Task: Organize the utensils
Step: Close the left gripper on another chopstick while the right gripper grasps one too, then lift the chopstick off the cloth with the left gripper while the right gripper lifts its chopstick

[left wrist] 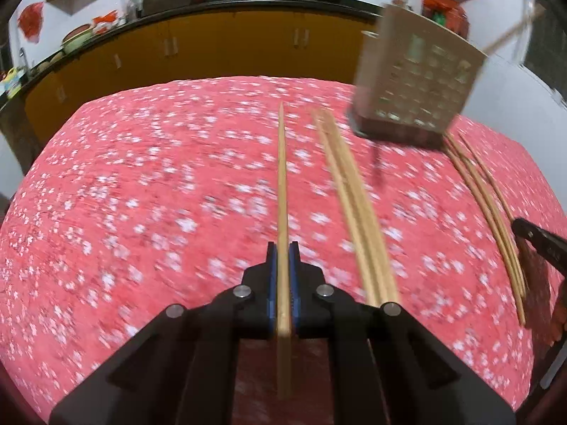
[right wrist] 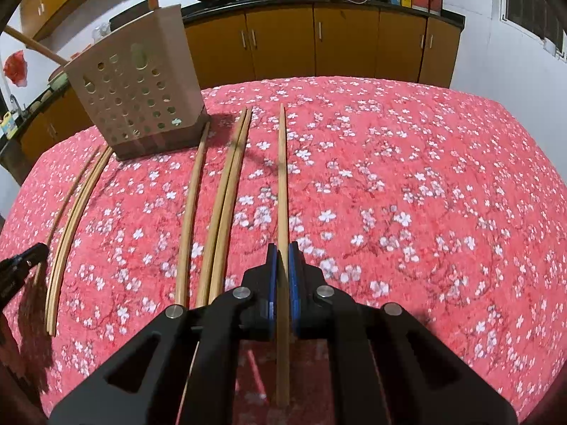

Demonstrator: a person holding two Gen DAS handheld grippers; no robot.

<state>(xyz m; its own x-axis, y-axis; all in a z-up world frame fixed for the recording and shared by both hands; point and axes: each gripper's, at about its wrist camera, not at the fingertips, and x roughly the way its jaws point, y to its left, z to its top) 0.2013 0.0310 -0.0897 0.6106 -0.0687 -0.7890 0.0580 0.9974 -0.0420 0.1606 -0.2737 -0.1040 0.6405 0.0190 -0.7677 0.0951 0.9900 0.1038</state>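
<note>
My left claw [left wrist: 282, 251] points toward twelve o'clock, its two blue pads [left wrist: 271, 283] drawn close and pinching a single chopstick [left wrist: 282, 184] that runs straight out ahead between them. My right claw [right wrist: 282, 251] has the same pose: aimed at twelve o'clock, blue pads [right wrist: 293, 283] pressed in on a chopstick [right wrist: 282, 184] of its own. Both sit low and nearly level. From my right wrist, my left claw's black tip shows at nine o'clock; from my left wrist, my right claw's edge shows at three o'clock.

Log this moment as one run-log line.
left hand-held gripper: shut on chopstick | right hand-held gripper: shut on chopstick | perforated utensil holder: upright on cloth
</note>
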